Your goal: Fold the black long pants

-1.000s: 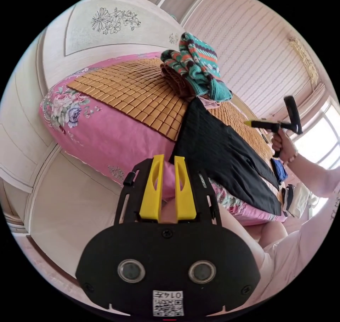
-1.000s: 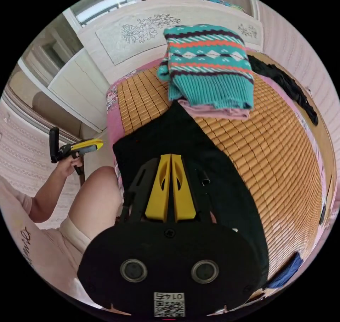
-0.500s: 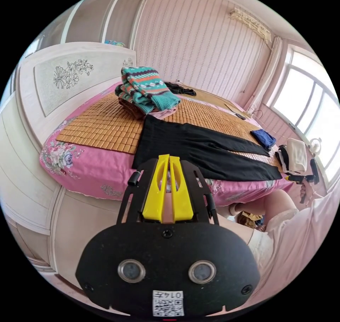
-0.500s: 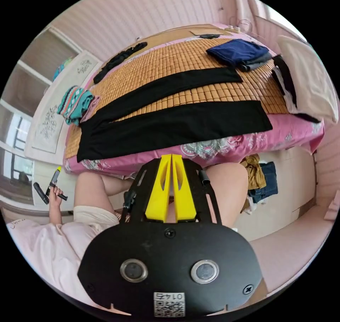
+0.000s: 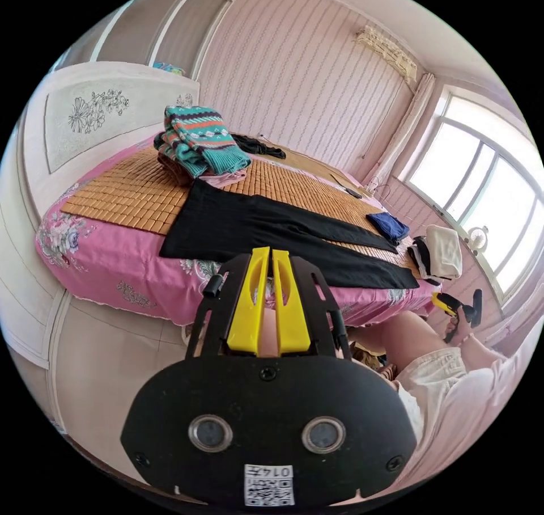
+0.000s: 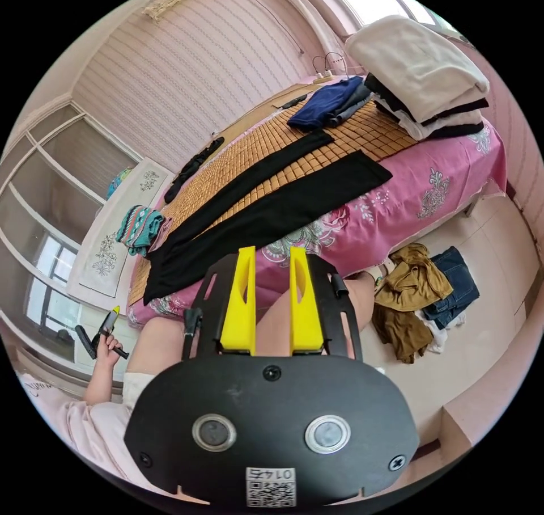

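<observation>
The black long pants [image 5: 272,231] lie flat on the bamboo mat [image 5: 130,189] of the bed, legs spread in a narrow V, waist toward the headboard. One leg overhangs the pink bed edge [image 6: 396,191]. My left gripper [image 5: 266,252] is held back from the bed, jaws shut on nothing; it also shows small in a hand, as the left gripper [image 6: 114,312]. My right gripper [image 6: 272,250] stands open and empty, off the bed near the hem end of the pants [image 6: 266,209]. It appears in the left gripper view as the right gripper [image 5: 440,300], held by a hand.
A striped teal sweater pile [image 5: 198,138] sits by the waistband. A navy folded garment [image 6: 331,101] and a white-and-black stack [image 6: 425,72] lie near the hems. A dark garment [image 5: 258,146] lies at the far side. Loose clothes [image 6: 419,294] lie on the floor. The person's legs stand against the bed.
Both cameras have pulled back from the bed and swung round. The left jaws closed from a small gap; the right jaws went from shut to open. The pants lie unchanged.
</observation>
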